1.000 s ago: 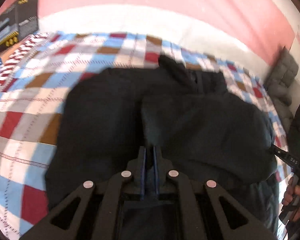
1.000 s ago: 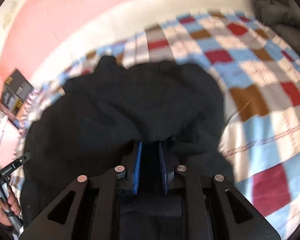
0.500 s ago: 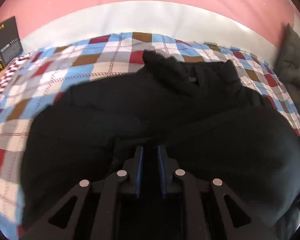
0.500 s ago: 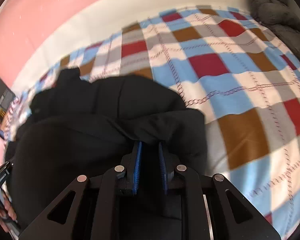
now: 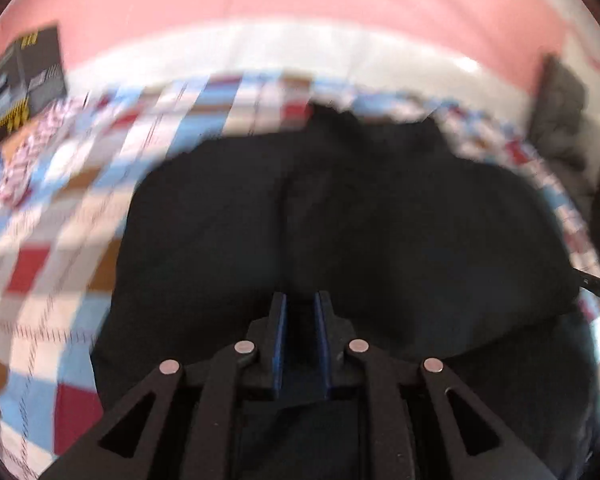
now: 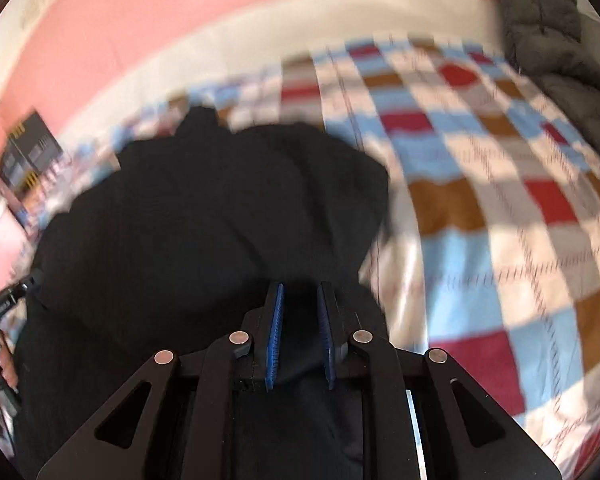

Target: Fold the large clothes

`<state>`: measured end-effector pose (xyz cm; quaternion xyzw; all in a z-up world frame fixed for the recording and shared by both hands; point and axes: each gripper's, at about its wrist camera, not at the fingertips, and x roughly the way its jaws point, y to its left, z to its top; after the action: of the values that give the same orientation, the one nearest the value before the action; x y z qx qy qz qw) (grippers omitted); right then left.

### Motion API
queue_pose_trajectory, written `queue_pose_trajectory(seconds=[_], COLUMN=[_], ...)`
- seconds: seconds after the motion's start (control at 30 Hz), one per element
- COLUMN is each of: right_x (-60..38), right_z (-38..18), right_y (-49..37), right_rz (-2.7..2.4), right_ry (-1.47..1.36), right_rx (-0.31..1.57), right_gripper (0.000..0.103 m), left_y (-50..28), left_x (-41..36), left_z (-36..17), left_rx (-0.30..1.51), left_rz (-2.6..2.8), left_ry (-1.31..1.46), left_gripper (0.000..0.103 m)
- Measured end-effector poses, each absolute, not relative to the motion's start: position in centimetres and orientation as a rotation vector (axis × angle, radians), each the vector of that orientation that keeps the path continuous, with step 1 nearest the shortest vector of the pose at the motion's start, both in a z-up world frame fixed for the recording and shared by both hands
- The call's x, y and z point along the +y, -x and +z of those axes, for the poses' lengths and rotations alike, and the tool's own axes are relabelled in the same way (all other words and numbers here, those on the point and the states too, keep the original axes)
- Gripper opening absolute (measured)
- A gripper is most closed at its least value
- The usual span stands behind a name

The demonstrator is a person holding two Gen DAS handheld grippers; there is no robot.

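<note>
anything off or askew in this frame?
Nothing damaged or spilled. The black garment lies bunched and uneven on the checkered bedspread, mid-fold, with the left gripper and right gripper each clamped on its fabric.

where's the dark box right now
The box stands far left in both wrist views, beyond the checked blanket, against the pink wall.
</note>
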<state>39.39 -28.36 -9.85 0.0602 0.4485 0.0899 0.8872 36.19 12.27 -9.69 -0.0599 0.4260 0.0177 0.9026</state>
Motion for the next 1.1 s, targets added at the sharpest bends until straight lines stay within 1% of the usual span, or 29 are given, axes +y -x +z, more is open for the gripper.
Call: queue_pose_trajectory(seconds=[0.07,0.17,0.27,0.37,0.43,0.47,0.53,0.6,0.7,0.77,0.83,0.87,0.9,1.0,1.1], right_x=[-28.0,-27.2,-26.9,-26.5,-25.8,-25.1,-24.1,-23.7,-23.8,-23.9,-23.8,-23.8,-23.8,-23.5,-23.2], right_z=[-10.8,-9.2,-6.7,-5.9,-6.4,-7.3,-9.2,-10.0,-8.6,-7.1,-5.9,-5.6,-5.5,-6.9,-8.1], right_y=[-40.1,-39.6,-37.4,-36.5,-36.9,-37.5,-38.5,-38.8,-38.1,-37.5,-37.6,-38.2,-38.8,-41.0,-41.8], right_rz=[0.175,0.144,0.193,0.227,0.239,0.236,0.245,0.220,0.212,0.234,0.236,0.240,0.237,0.217,0.213], right_ry=[-0.137,-0.102,-0.126,-0.139,-0.133,-0.118,-0.107,-0.086,-0.104,-0.111,-0.103,-0.109,-0.114,-0.135,-0.118], right_rx=[0.961,0.945,0.865,0.832,0.840,0.870,0.931,0.947,0.920,0.874,0.833,0.826,0.826,0.868,0.914], right_gripper=[0.018,0.018,0.018,0.018,0.018,0.018,0.018,0.018,0.018,0.018,0.018,0.018,0.018,0.019,0.019], left_y=[-36.5,-35.1,-32.5,-31.2,-31.4,-31.8,-32.3,-32.5,-32.4,-33.4,-35.6,-36.9,-38.6,-42.5,-42.6], left_x=[13.2,14.0,15.0,17.4,19.1,19.7,19.6,19.0,19.4,19.6,20.1,20.3,20.5,21.2,20.9], left_z=[-10.2,-8.4,-7.0,-7.3,-8.5,-9.5,-10.6,-10.5,-8.8,-7.3,-6.6,-6.7,-7.3,-10.2,-10.3], left_rx=[0.905,0.876,0.820,0.810,0.849,0.876,0.899,0.901,0.869,0.826,0.809,0.814,0.836,0.934,0.936], left_rz=[0.056,0.057,0.065,0.127,0.162,0.147,0.142,0.145,0.088,0.080,0.085,0.084,0.088,0.107,0.127], left_ry=[0.160,0.212,0.182,0.176,0.220,0.254,0.240,0.206,0.236,0.205,0.180,0.176,0.179,0.227,0.238], left_gripper=[0.010,0.010,0.010,0.016,0.016,0.017,0.017,0.017,0.017,0.018,0.024,0.027,0.027,0.029,0.029])
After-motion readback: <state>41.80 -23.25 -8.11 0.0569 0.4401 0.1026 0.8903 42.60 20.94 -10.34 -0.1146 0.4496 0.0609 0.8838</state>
